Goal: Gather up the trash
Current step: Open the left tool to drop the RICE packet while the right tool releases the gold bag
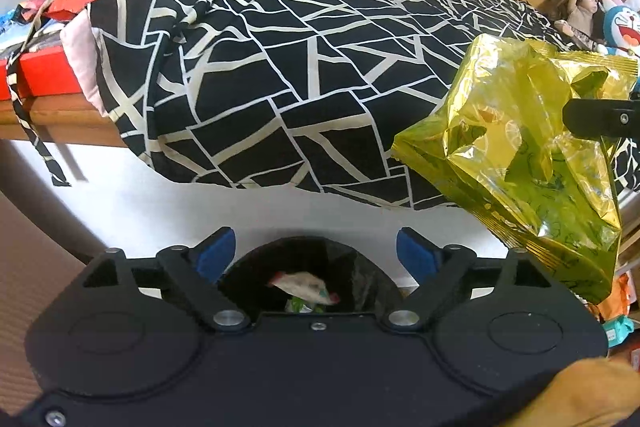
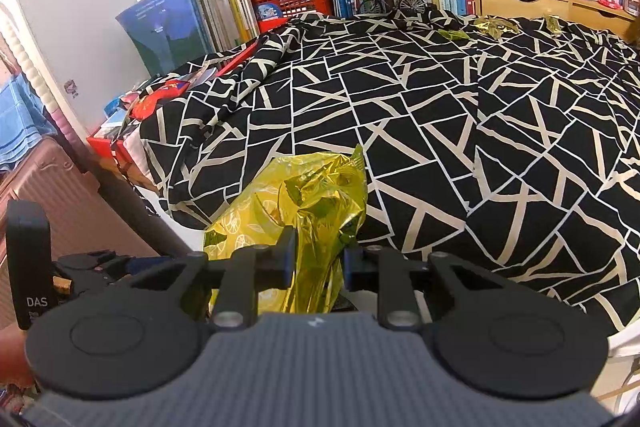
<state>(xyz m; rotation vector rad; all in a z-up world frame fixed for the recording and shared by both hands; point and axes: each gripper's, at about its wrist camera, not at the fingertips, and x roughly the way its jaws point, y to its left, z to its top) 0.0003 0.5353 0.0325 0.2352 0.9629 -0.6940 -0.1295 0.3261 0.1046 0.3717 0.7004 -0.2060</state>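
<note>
While the right tongs (image 2: 319,259) pinch the crinkled gold wrapper (image 2: 308,215) beyond the patterned cloth's (image 2: 440,115) edge, the left tongs (image 1: 316,257) gape empty over a dark bin (image 1: 360,279); slick foil could slip and miss it.

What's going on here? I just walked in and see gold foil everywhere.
A person is clearing trash off a cloth-covered table with a handheld tool in each hand. The right tool is shut on a crumpled gold foil bag, holding it out past the table's edge. The left tool is open and empty above a dark bin that already holds wrappers. More foil scraps lie at the far side.
</note>
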